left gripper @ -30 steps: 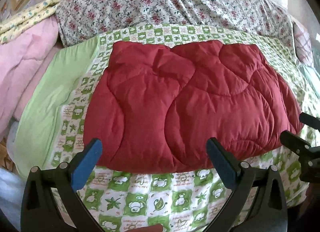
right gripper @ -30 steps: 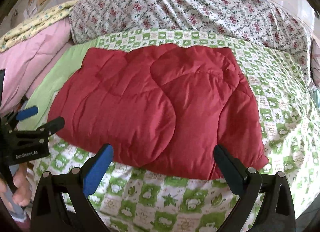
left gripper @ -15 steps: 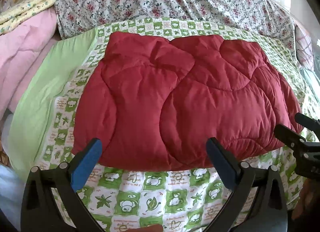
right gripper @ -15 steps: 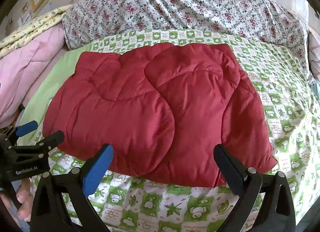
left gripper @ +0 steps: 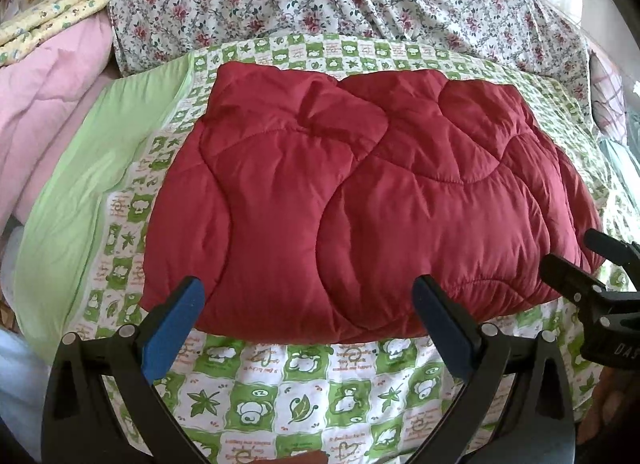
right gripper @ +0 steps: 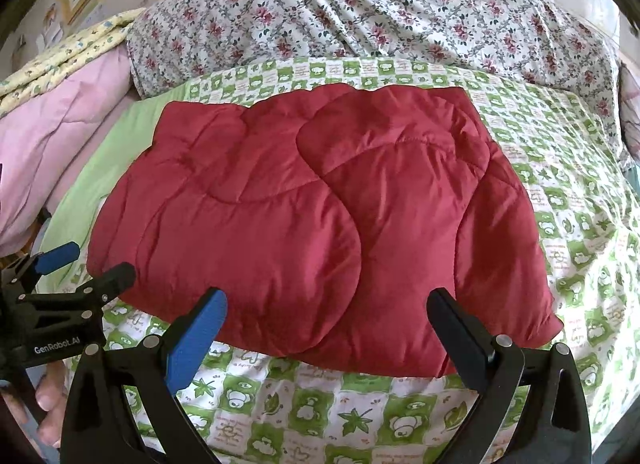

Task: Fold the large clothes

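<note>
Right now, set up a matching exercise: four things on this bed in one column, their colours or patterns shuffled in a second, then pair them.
Things:
1. quilted jacket
2. bed cover
3. big pillow
4. bundle at the left edge

Colours:
A. pink
B. dark red
C. white with red flowers
D. green and white checks with cartoon prints

Pairs: 1-B, 2-D, 3-C, 4-A

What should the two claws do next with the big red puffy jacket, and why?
Probably lower both claws onto the near edge of the red jacket and pinch it. The left claw and right claw are both open, holding nothing, and hover just in front of that edge. The jacket lies flat on the green checked sheet, so lifting the near edge away looks like the next fold.
</note>
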`<control>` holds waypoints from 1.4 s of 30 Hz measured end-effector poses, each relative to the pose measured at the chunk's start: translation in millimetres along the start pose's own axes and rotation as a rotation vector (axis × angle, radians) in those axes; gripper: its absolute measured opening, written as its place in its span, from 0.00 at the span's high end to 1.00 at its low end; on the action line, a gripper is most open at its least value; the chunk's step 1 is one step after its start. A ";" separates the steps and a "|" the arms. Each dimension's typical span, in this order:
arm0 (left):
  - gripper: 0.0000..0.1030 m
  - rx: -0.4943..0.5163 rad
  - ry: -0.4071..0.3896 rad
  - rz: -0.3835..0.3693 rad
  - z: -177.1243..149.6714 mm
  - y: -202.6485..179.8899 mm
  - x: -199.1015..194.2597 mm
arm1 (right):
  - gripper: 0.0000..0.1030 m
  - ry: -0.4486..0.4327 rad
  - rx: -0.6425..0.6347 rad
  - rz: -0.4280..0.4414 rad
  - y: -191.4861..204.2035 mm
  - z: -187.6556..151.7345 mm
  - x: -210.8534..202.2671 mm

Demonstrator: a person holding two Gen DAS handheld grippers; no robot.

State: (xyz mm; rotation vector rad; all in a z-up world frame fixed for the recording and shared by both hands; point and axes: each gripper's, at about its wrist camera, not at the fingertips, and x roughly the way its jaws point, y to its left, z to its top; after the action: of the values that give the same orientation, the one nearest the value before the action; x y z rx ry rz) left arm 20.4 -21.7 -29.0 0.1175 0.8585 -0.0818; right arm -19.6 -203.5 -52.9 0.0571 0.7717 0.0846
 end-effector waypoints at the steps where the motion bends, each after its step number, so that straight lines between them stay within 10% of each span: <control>1: 0.00 -0.001 0.001 -0.001 0.1 0.2 -0.1 | 0.02 0.001 -0.002 -0.001 0.2 0.2 0.2; 42: 0.00 -0.007 0.002 0.009 0.3 0.1 -1.2 | 0.02 0.005 -0.006 0.006 3.0 -1.2 -0.4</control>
State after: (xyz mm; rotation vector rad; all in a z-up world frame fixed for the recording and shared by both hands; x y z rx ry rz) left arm 19.8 -21.7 -27.9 0.1150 0.8600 -0.0703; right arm -20.9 -200.6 -53.3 0.0536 0.7760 0.0923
